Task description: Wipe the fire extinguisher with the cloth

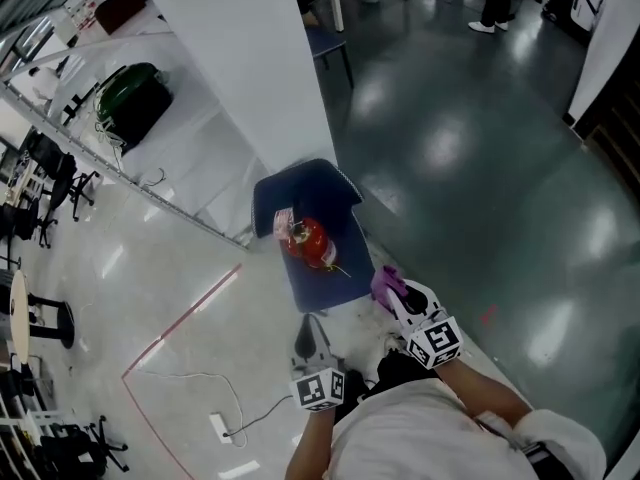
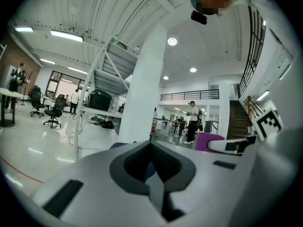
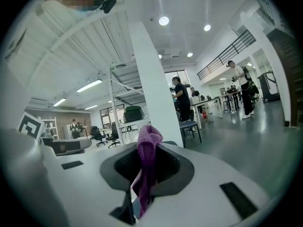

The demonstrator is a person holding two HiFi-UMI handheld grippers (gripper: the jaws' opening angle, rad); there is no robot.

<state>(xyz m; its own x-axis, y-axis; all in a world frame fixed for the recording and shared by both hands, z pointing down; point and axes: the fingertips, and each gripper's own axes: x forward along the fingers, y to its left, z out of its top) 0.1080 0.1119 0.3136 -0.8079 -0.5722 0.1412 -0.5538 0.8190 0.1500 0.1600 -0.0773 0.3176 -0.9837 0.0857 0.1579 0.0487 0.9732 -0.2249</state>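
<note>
My R tongs pinch the soft, floppy cloth. L tongs shut, empty. Fire extinguisher looks heavy, hard & slick; I'd steady it by the top.

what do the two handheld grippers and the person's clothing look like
The left gripper and right gripper are white moulded shells with dark grey jaw recesses, each carrying a black-and-white marker cube. The person wears a white top.

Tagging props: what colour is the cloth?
The cloth is purple, clearest in the right gripper view.
</note>
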